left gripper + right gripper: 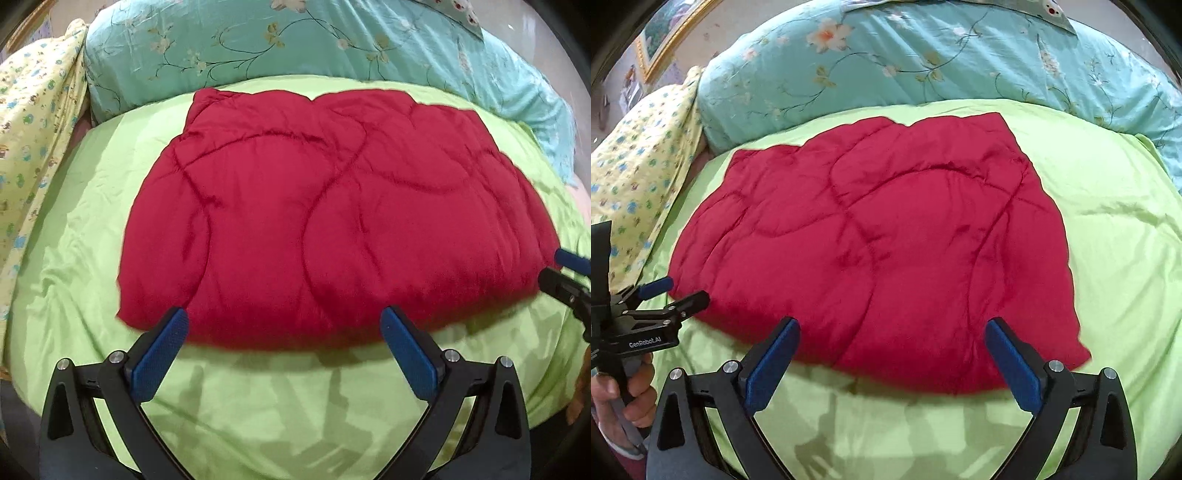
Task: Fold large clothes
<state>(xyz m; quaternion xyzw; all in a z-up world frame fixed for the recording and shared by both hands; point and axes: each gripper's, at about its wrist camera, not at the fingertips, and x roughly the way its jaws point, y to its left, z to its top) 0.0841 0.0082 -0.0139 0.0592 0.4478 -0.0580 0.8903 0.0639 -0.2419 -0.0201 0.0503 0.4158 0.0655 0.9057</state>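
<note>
At the bed's left edge lies a yellow patterned cloth [33, 122], and beside it a teal floral quilt [295, 40] runs along the far edge. The left gripper [284, 328] hangs with its jaws spread wide over the near-left part of the folded red padded garment [332, 206], which lies flat mid-bed on the green sheet [74, 258]. The right gripper [892, 339] hangs likewise apart and empty over the near-right edge.

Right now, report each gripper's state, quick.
Left gripper: open, holding nothing, at the near edge of the red quilted garment.
Right gripper: open, holding nothing, at the same near edge.
</note>
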